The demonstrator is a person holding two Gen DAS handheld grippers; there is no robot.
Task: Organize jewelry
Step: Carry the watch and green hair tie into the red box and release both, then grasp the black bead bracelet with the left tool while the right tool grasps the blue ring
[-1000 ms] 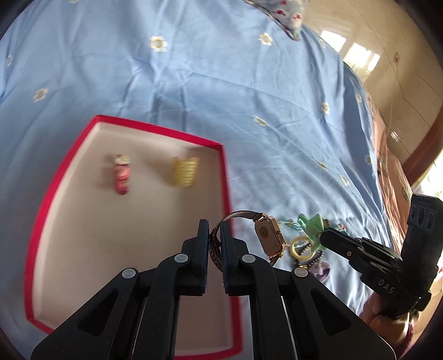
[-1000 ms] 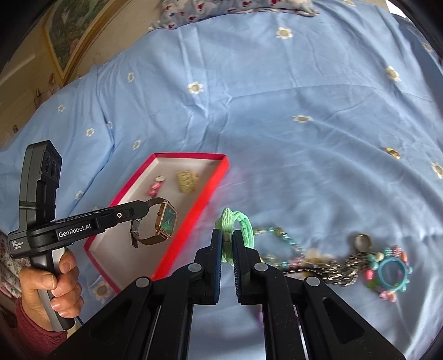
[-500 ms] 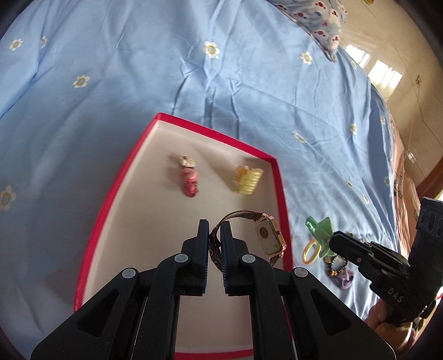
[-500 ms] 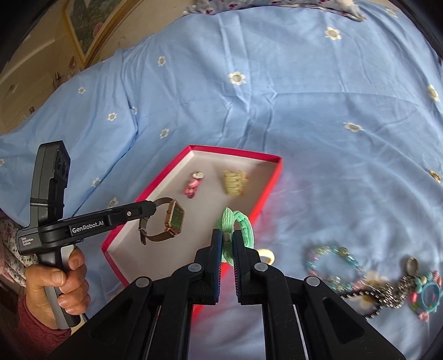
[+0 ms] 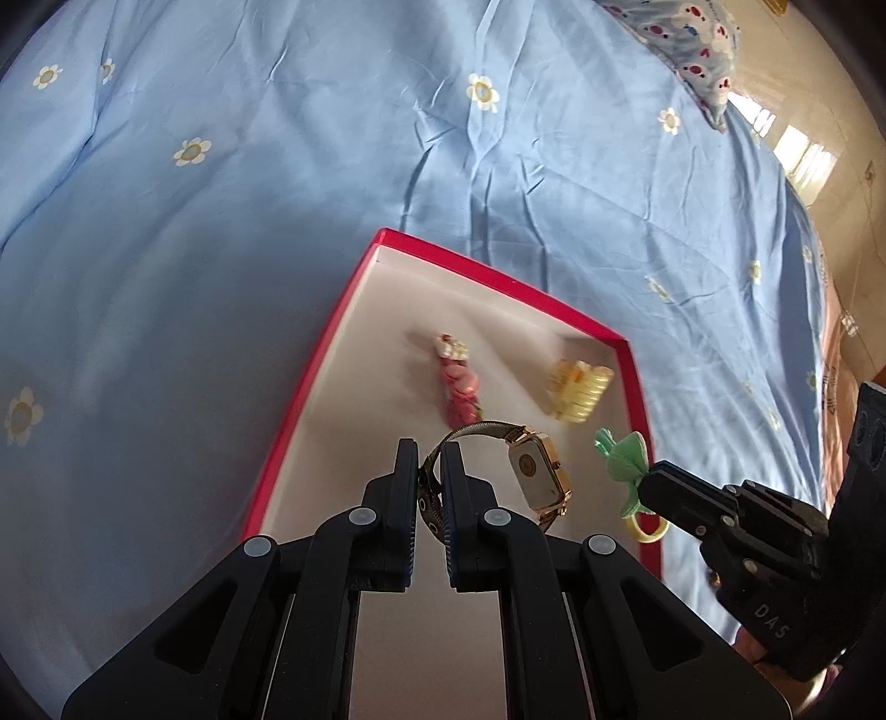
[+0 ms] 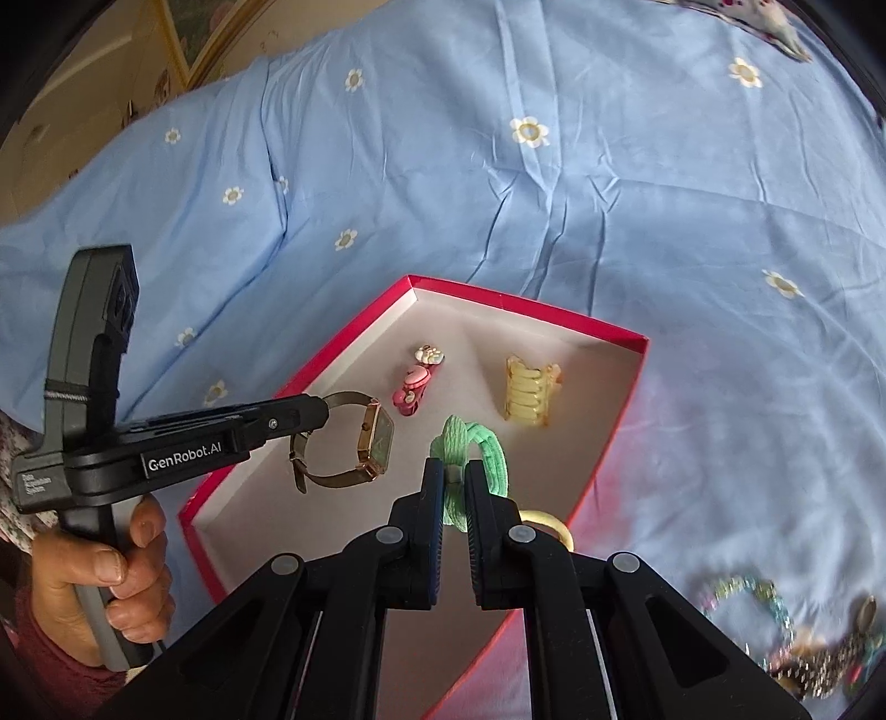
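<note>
A red-rimmed box with a white floor lies on the blue bedspread. A pink clip and a yellow claw clip lie in it. My left gripper is shut on the strap of a gold wristwatch, held above the box floor. My right gripper is shut on a green hair tie, held over the box's near right side. A yellow ring hangs under it.
Several beaded bracelets and a chain lie on the bedspread right of the box. A patterned pillow lies at the far edge. A framed picture hangs on the wall behind the bed.
Both grippers moved left, from the jewelry pile to over the box, carrying the watch and the green hair tie. The box now sits centred in both views.
</note>
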